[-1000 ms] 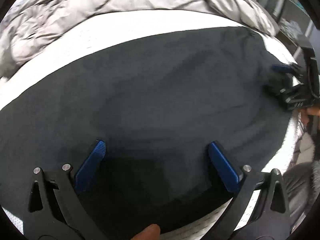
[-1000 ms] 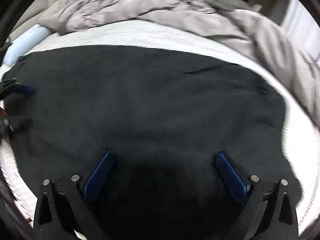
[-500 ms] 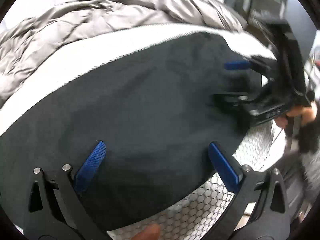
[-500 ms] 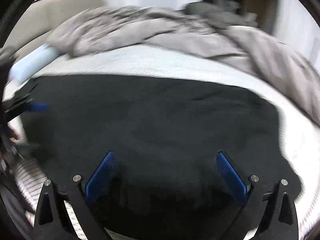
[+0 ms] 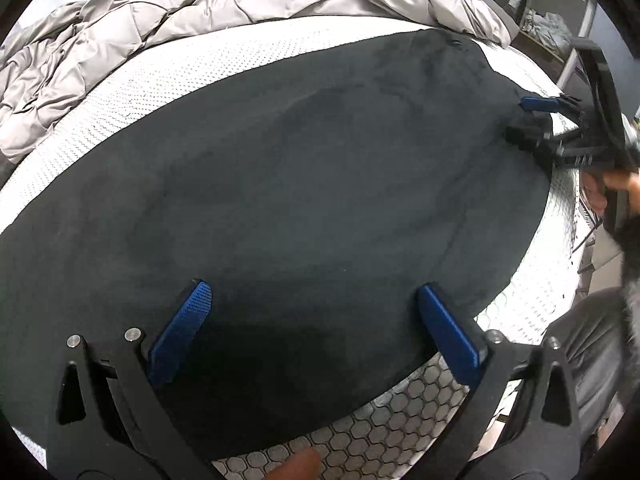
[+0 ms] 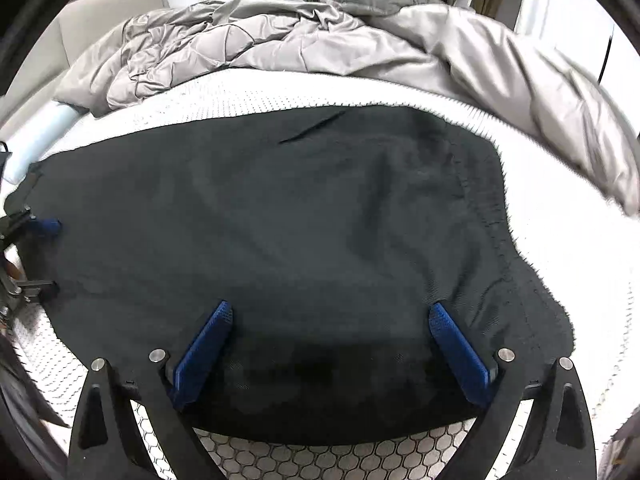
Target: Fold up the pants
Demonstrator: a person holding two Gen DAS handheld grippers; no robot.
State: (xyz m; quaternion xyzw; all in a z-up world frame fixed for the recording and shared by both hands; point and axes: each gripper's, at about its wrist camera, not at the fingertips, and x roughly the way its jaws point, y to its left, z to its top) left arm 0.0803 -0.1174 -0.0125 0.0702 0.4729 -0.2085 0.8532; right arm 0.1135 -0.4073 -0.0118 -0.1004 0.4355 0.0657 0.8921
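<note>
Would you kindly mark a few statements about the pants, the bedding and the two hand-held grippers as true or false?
1. The black fabric pants lie spread on the white textured mattress. True.
2. The left hand-held gripper is clamped shut on the pants. False: its blue fingers stand wide apart over the fabric.
3. A crumpled grey quilted duvet lies behind the pants. True.
4. The right hand-held gripper holds a red towel. False: it is open and holds nothing.
5. The duvet covers the pants. False: a strip of mattress separates them.
</note>
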